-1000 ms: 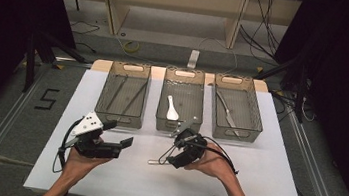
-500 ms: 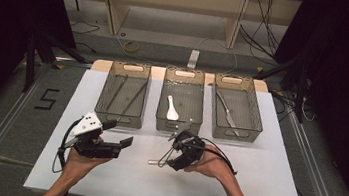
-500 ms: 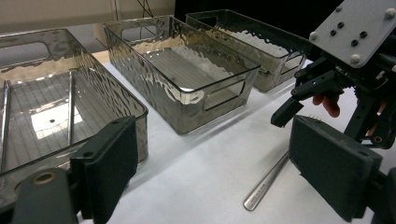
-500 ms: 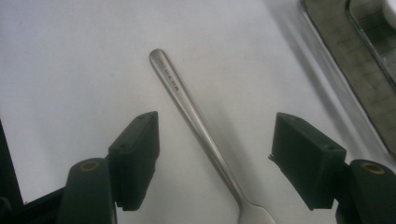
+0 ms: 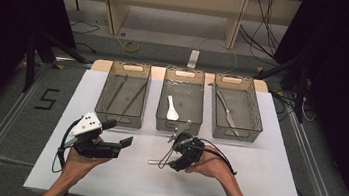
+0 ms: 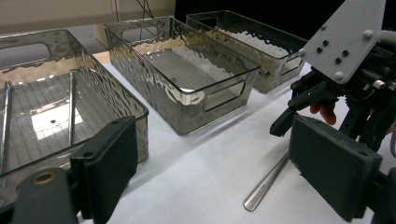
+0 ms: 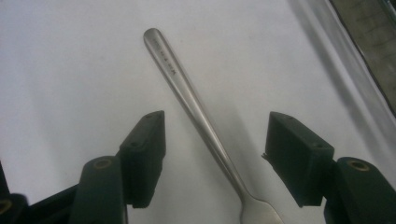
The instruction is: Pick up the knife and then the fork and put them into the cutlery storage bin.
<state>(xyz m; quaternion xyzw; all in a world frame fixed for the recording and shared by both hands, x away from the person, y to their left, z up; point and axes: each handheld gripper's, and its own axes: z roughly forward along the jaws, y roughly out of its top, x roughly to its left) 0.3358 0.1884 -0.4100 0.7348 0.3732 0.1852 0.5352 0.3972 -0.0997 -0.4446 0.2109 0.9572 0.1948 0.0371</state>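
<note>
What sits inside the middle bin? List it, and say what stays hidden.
The middle bin holds one white spoon, lying on its floor toward the left wall. The rest of the floor looks bare, though the ribbed near wall blurs the front strip.

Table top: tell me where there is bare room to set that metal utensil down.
Bare white table lies right of the right gripper, and along the near edge between both hands. Space is tighter between the left gripper and the utensil, and before the three bins.
</note>
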